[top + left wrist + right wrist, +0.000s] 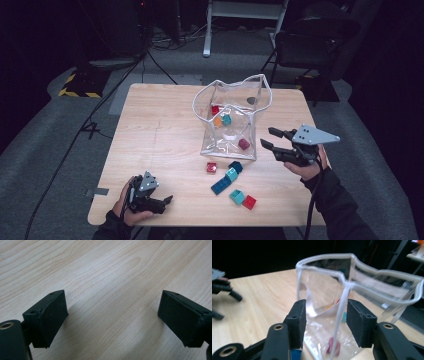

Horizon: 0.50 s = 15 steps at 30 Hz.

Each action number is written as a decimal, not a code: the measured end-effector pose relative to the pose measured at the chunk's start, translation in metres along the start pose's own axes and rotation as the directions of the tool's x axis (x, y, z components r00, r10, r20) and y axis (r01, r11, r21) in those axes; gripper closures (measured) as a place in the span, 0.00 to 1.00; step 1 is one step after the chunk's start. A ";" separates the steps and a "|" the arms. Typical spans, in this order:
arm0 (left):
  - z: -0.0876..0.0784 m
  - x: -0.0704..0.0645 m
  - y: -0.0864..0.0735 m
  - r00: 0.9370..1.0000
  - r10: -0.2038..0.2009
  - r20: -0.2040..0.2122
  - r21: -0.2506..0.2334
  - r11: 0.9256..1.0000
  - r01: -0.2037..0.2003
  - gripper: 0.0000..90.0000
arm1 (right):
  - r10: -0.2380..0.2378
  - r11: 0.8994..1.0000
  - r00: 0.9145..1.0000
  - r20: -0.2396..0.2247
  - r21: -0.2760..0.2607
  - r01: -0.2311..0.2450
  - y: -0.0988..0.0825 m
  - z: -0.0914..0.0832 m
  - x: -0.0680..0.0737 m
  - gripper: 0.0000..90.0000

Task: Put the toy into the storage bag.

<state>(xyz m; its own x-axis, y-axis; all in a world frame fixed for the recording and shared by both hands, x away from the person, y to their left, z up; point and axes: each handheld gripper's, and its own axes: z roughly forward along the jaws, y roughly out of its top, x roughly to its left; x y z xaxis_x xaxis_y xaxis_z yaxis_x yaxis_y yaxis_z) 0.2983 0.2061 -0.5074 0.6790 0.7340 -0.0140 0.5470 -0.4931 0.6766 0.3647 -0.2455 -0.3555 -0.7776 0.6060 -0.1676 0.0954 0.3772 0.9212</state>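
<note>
On a pale wooden table (150, 145), the right gripper (325, 317), jaws spread, is framing the clear plastic bag's (362, 290) corner seam untouched; the left gripper (112, 315) is gaping empty.

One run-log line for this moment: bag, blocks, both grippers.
clear bag: upright, some blocks inside | loose blocks: on table in front of it | right gripper: jaws open, beside bag | left gripper: jaws open, empty, over bare table

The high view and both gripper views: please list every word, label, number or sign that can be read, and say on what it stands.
No text can be read in any of the pictures.
The clear plastic bag, the toy bricks and the wooden table bear no print that I can see.
The grey plate on the right gripper looks blank.
The yellow and black stripes on the floor are only a pattern.
</note>
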 end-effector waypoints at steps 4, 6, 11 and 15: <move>0.000 0.000 0.000 1.000 0.000 -0.001 -0.001 1.000 0.000 0.10 | 0.010 0.999 1.000 -0.014 0.032 -0.009 -0.020 -0.001 0.006 0.55; 0.000 0.000 0.000 1.000 0.000 0.000 -0.001 1.000 0.000 0.10 | 0.024 0.999 0.999 -0.025 0.045 -0.023 -0.030 -0.001 0.008 0.55; 0.000 0.000 0.000 1.000 0.000 -0.001 -0.001 1.000 0.000 0.10 | 0.055 0.996 0.995 -0.079 0.072 -0.049 -0.052 -0.005 0.017 0.53; 0.000 0.000 0.000 1.000 0.000 -0.001 -0.001 1.000 0.000 0.10 | 0.049 0.995 0.994 -0.100 0.094 -0.040 -0.068 -0.007 0.027 0.53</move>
<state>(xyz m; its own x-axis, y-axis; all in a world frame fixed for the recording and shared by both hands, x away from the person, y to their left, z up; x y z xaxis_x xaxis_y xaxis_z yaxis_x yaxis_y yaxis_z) 0.2984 0.2061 -0.5075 0.6782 0.7348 -0.0132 0.5465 -0.4923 0.6775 0.3329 -0.2598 -0.4201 -0.8304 0.5505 -0.0861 0.1842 0.4170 0.8901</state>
